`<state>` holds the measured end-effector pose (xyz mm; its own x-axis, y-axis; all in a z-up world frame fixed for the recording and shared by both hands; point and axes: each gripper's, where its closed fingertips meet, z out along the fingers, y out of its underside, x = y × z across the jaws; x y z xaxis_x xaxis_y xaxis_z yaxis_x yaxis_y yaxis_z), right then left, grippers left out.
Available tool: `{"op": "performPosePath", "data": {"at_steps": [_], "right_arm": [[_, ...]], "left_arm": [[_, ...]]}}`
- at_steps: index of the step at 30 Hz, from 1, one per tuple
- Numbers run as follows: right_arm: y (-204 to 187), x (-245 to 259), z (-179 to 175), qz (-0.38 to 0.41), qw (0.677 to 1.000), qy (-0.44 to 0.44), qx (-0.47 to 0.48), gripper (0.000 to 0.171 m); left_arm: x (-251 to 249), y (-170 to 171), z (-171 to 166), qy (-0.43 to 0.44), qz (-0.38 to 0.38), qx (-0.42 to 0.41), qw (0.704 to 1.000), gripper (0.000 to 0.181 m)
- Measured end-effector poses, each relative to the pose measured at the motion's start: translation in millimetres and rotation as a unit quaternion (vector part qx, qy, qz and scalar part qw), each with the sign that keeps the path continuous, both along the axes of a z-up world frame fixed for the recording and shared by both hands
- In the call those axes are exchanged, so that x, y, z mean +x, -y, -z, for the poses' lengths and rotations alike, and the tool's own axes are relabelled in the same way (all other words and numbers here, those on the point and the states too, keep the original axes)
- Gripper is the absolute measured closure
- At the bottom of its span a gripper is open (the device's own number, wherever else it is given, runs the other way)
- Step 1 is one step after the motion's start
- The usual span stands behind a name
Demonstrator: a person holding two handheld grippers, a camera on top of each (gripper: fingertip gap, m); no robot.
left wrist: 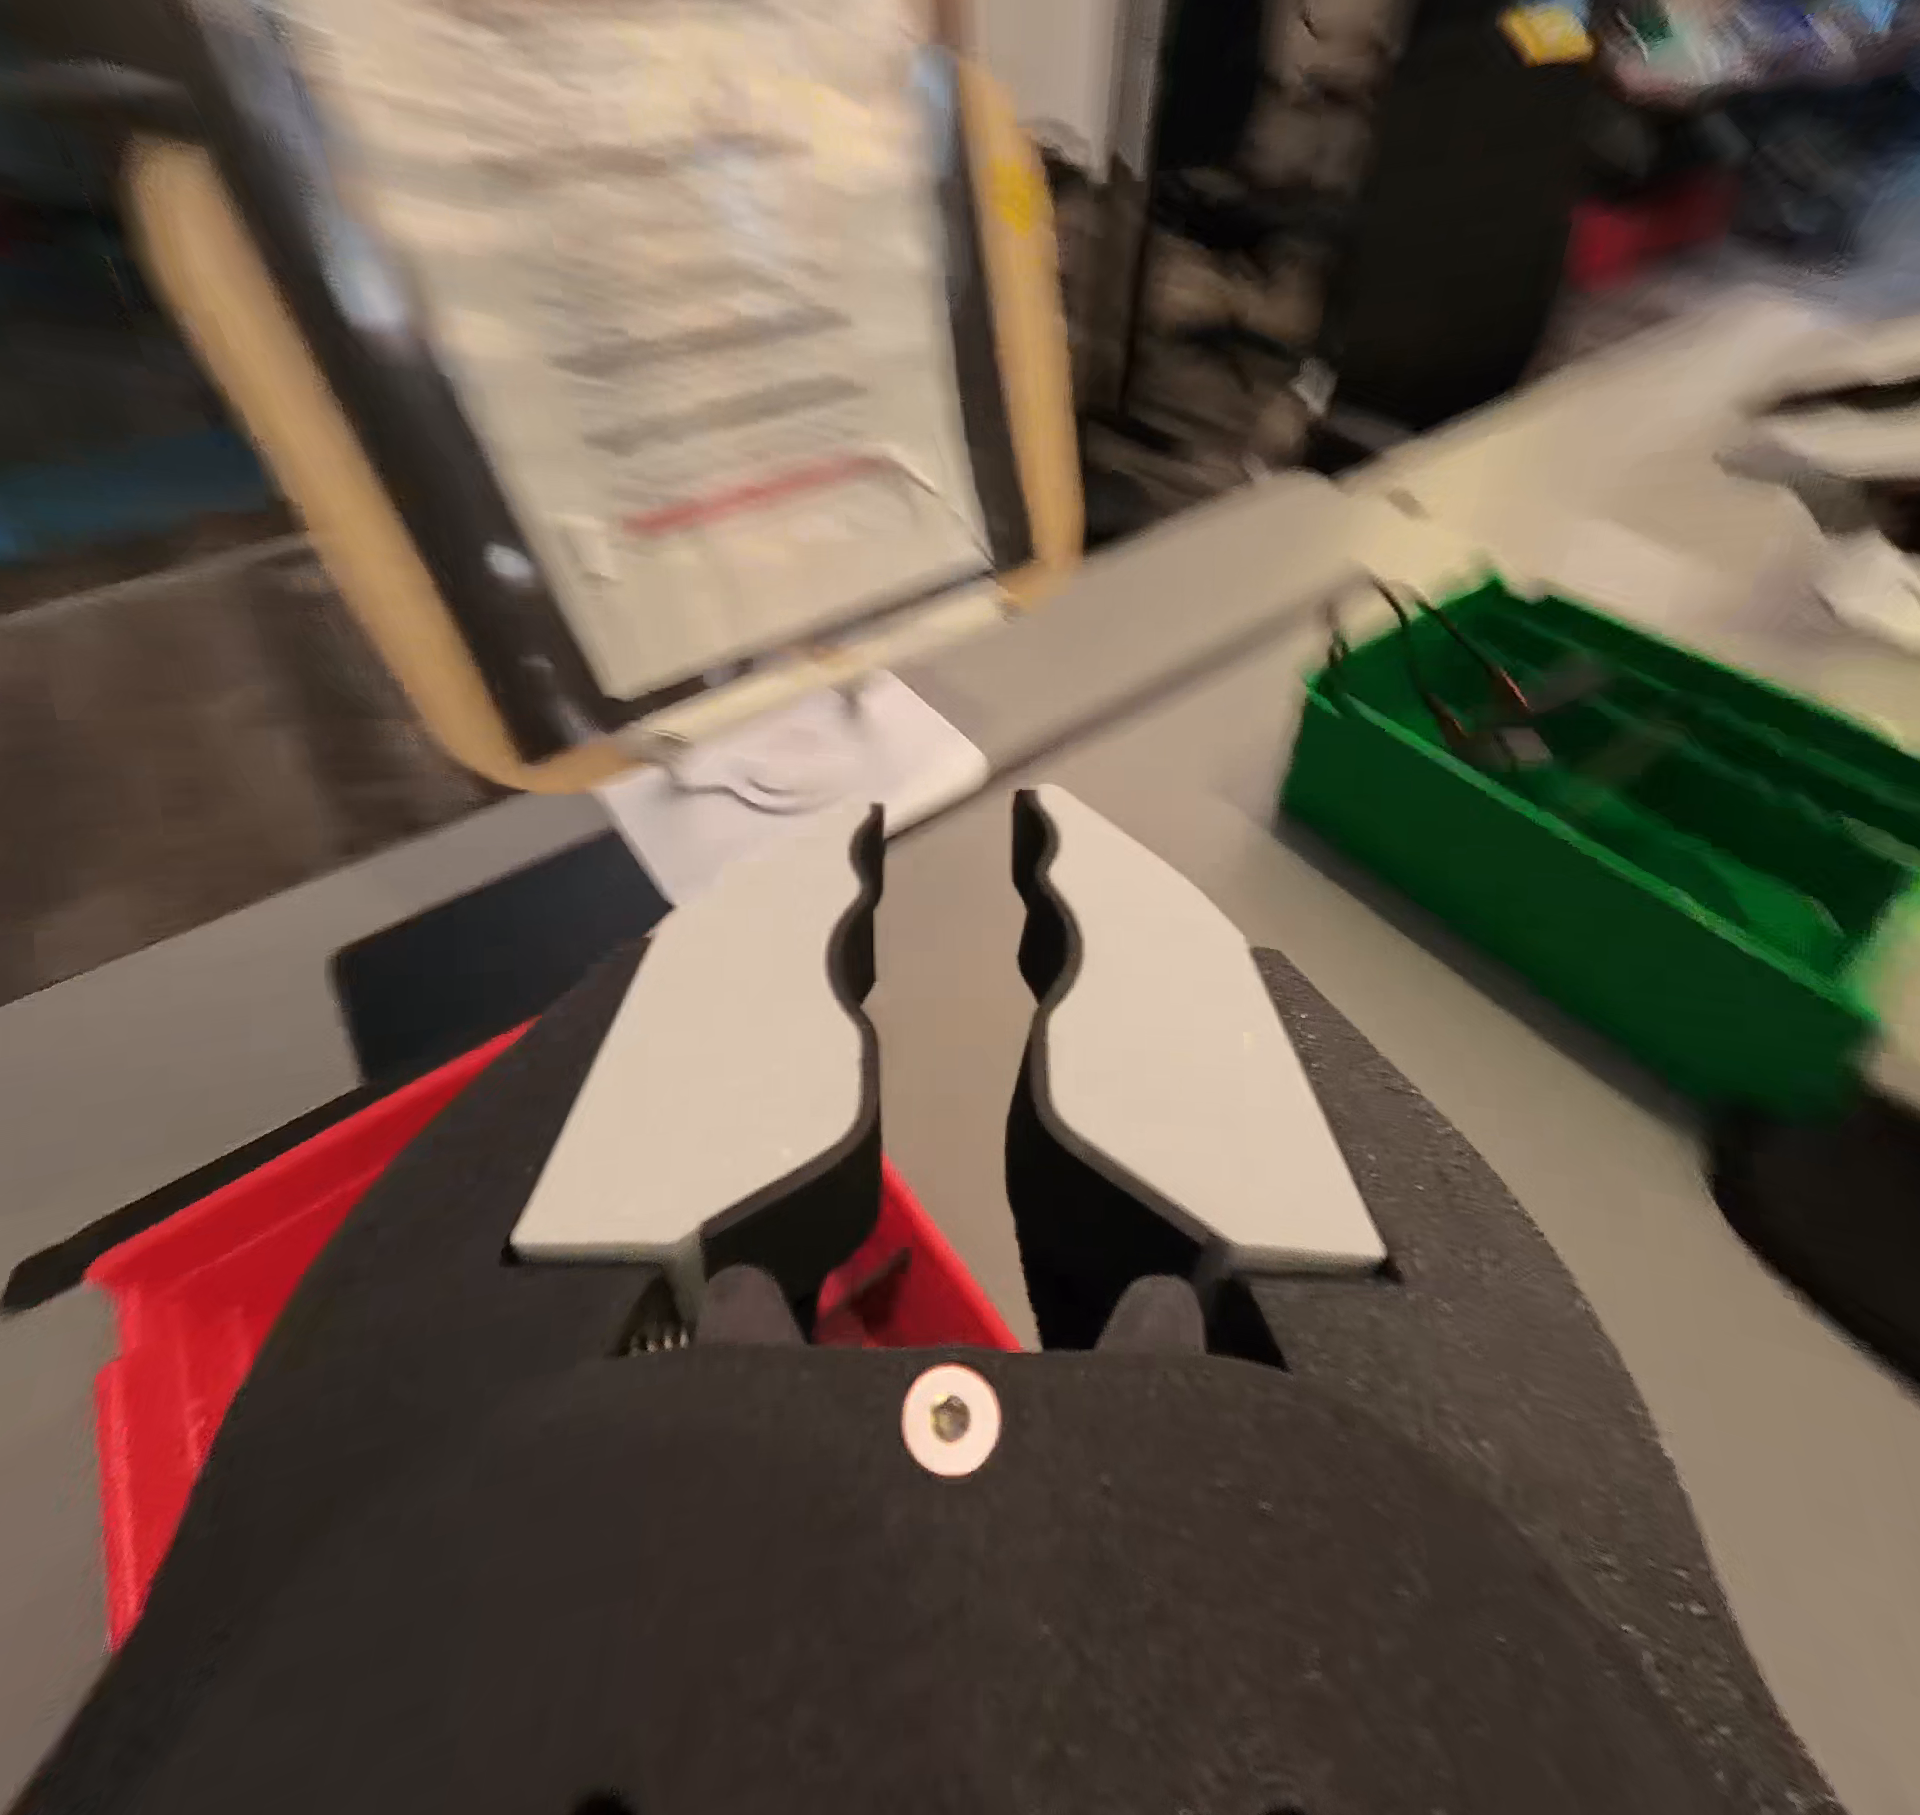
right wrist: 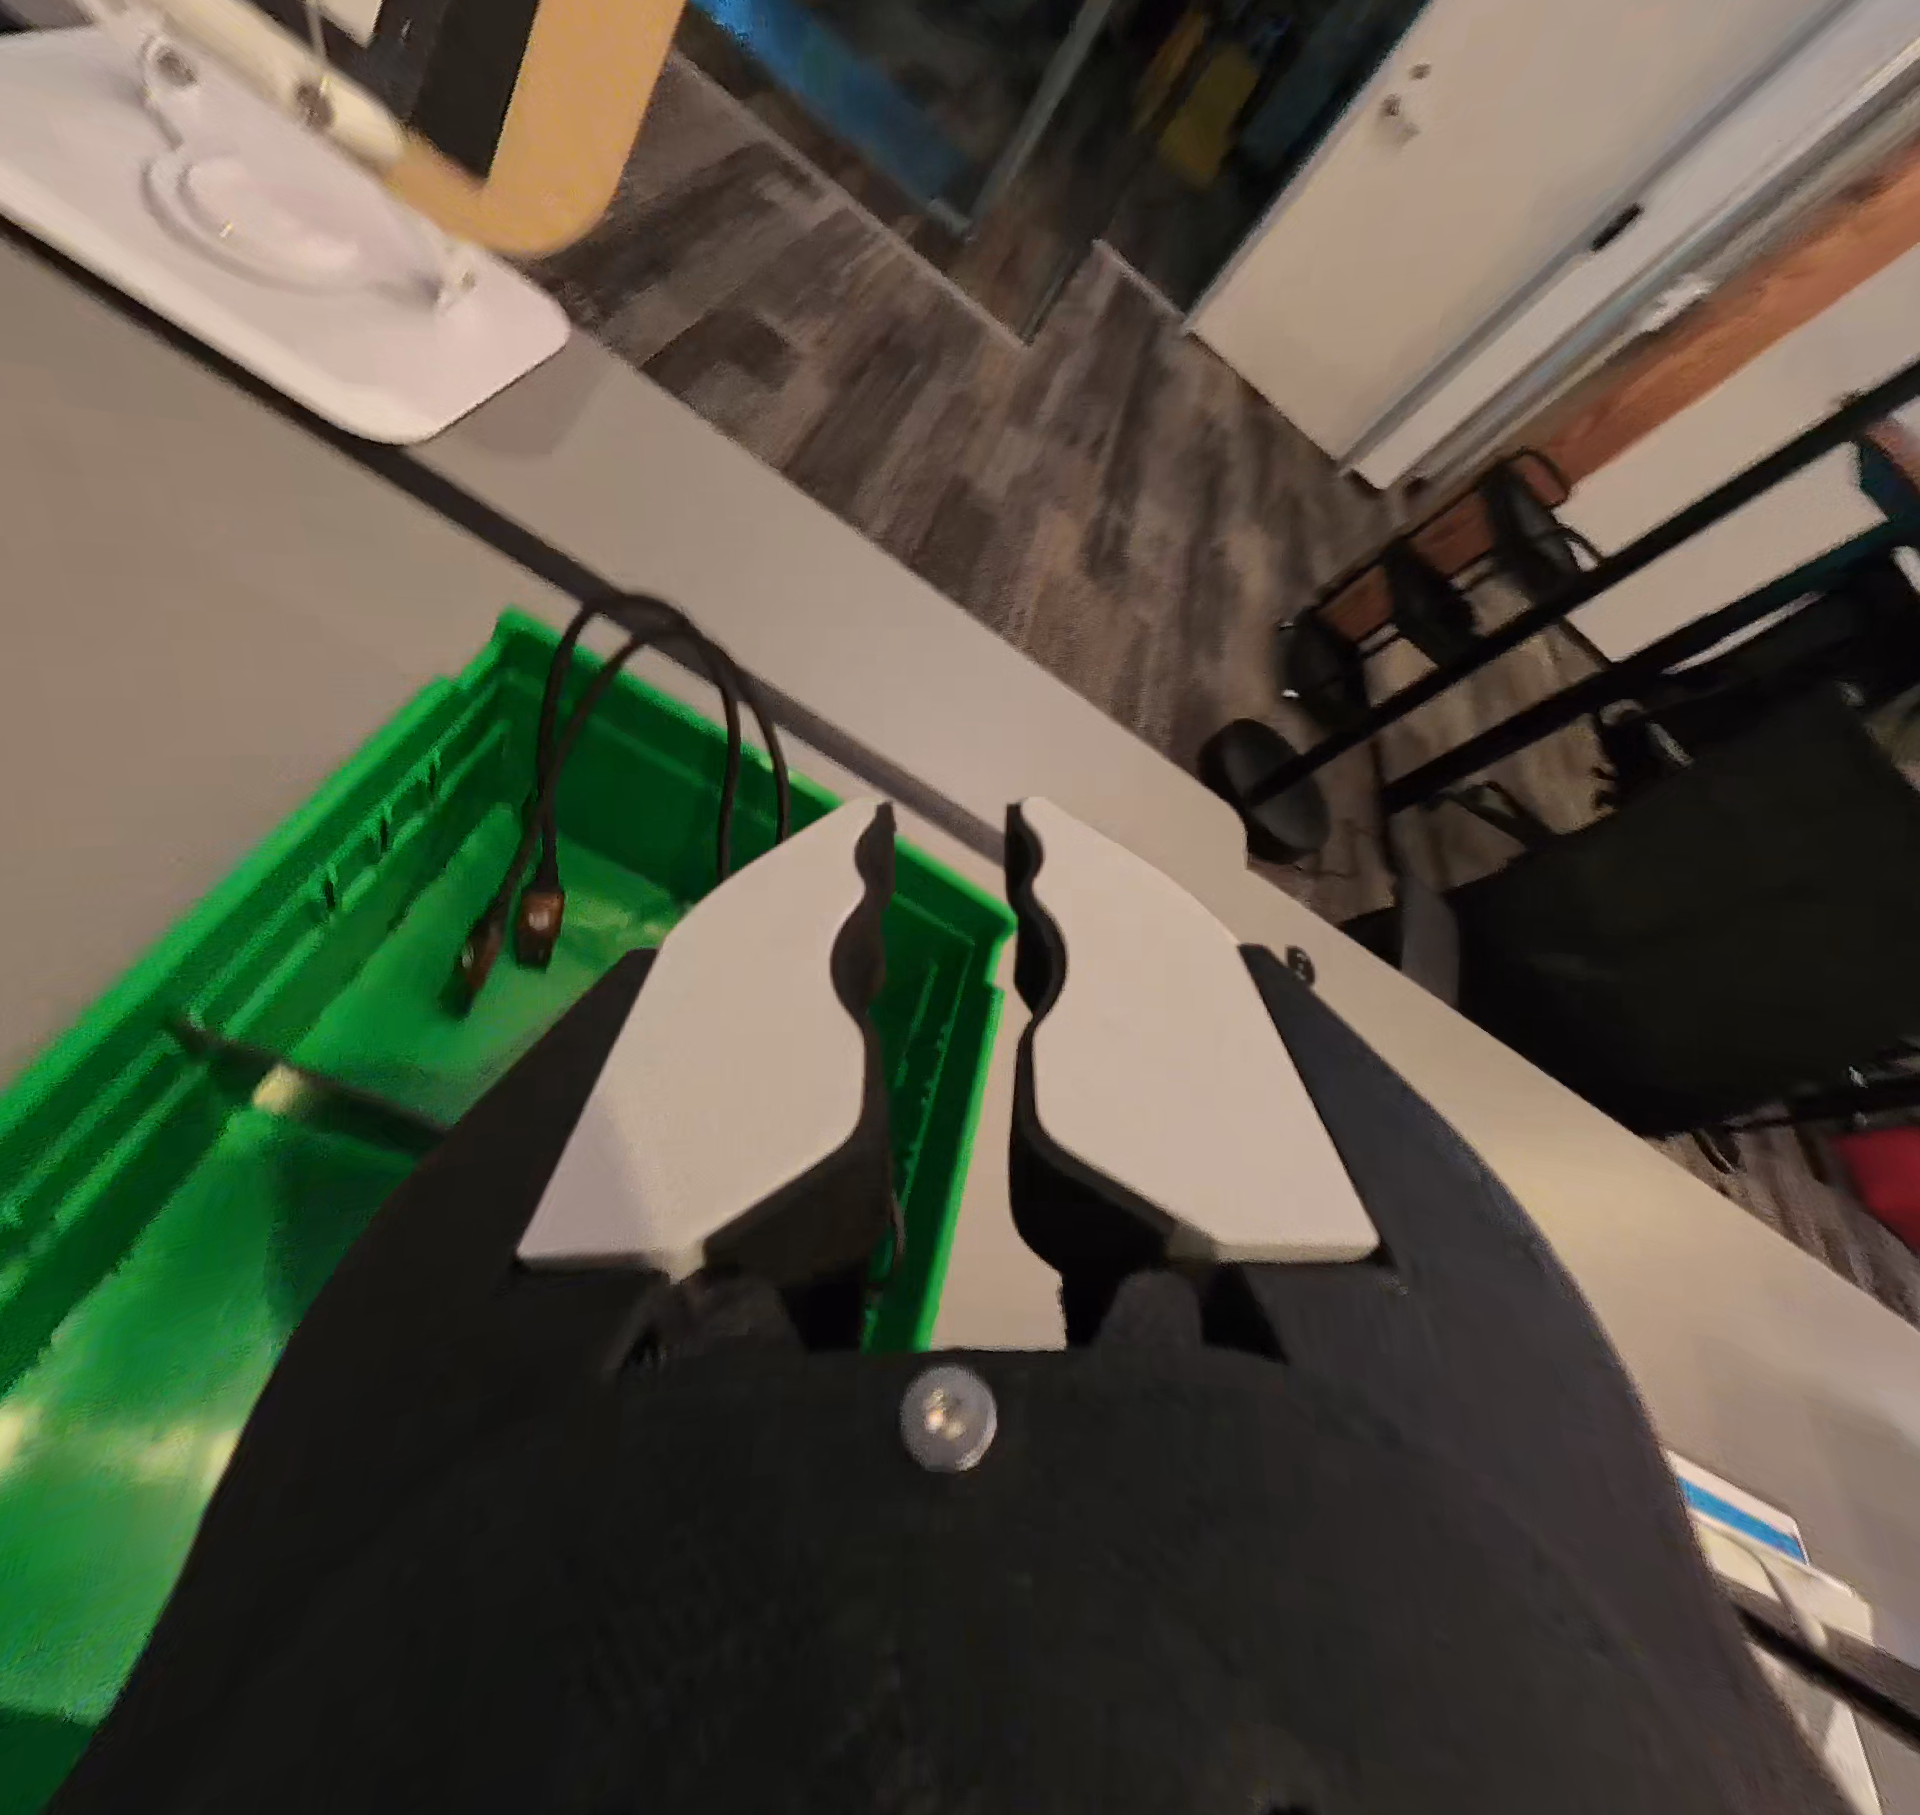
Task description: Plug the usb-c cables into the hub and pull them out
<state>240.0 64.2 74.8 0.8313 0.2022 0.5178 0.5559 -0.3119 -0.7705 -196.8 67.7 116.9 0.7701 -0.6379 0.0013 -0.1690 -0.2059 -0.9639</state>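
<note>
A red tray (left wrist: 187,1350) shows only beside the left gripper (left wrist: 945,830), jaws apart and empty above bare grey surface (left wrist: 1143,726). Right of it, the green tray (right wrist: 312,1038) near the surface edge holds black usb-c cables (right wrist: 540,913); the right gripper (right wrist: 948,820) gapes empty above its corner. Carpeted floor (right wrist: 935,394) lies beyond.

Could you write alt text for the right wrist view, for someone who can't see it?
An open two-finger gripper, holding nothing, hovers over the corner of a green tray on a grey table. Black cables loop into the tray, two plugs hanging inside it. Beyond the table's edge is a grey patterned floor.
</note>
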Motion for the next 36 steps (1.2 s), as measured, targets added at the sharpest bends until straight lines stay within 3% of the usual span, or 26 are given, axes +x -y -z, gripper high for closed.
{"op": "performPosePath", "data": {"at_steps": [4,9,17,21,25,27,31,36], "right_arm": [[-13.3,-47.8,-26.6,0.02,0.998,0.005,0.058,0.128],[-8.9,-134.8,-55.2,-0.026,0.986,0.033,0.162,0.121],[14.9,-263.0,-36.3,-0.142,0.958,0.117,0.218,0.101],[25.7,-287.3,-38.5,-0.151,0.925,0.19,0.293,0.107],[28.0,-291.0,-36.7,-0.176,0.932,0.155,0.277,0.112],[25.3,-284.3,-36.1,-0.175,0.938,0.149,0.26,0.112],[20.9,-270.5,-36.9,-0.178,0.949,0.124,0.231,0.112],[16.8,-251.5,-40.0,-0.17,0.955,0.119,0.213,0.113]], "left_arm": [[-15.5,-11.7,-8.5,0.037,-0.06,0.021,0.997,0.136],[-61.7,-31.9,2.6,-0.06,-0.208,0.051,0.975,0.116],[-99.6,-38.1,5.4,-0.09,-0.297,0.056,0.949,0.097],[-103.0,-36.7,3.9,-0.079,-0.29,0.061,0.952,0.095],[-121.1,-25.5,2.8,-0.105,-0.282,0.056,0.952,0.103],[-140.1,-14.8,8.4,-0.133,-0.283,0.036,0.949,0.115],[-165.9,11.6,38.0,-0.162,-0.253,-0.06,0.952,0.122],[-137.6,52.3,84.2,-0.163,-0.113,-0.211,0.957,0.131]]}}
